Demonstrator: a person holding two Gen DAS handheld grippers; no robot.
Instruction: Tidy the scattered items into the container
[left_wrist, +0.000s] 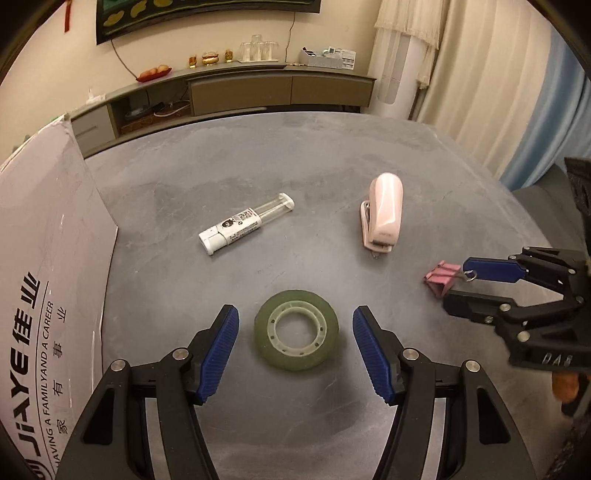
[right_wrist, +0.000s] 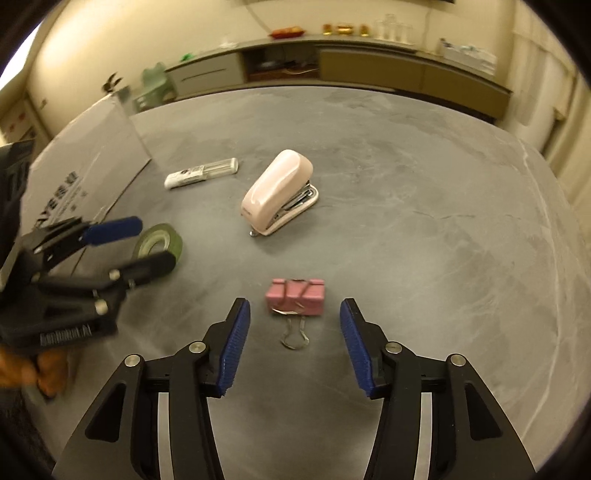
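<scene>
A green tape roll (left_wrist: 296, 329) lies flat on the grey table, right between the open blue-padded fingers of my left gripper (left_wrist: 294, 325); the pads stand apart from it on both sides. In the right wrist view the same roll (right_wrist: 159, 243) sits at the left gripper (right_wrist: 147, 242). A pink binder clip (right_wrist: 295, 297) lies between and just ahead of my open right gripper (right_wrist: 294, 314), its wire handle toward me. The clip (left_wrist: 441, 280) and right gripper (left_wrist: 458, 284) show at the right of the left wrist view. A pink stapler (left_wrist: 384, 216) and a white glue tube (left_wrist: 245, 223) lie farther out.
A white cardboard box (left_wrist: 44, 277) with printed lettering stands along the table's left side. A low cabinet (left_wrist: 258, 88) with cups and ornaments runs along the far wall, with curtains (left_wrist: 498, 81) at the right. A hand (right_wrist: 40, 369) holds the left gripper.
</scene>
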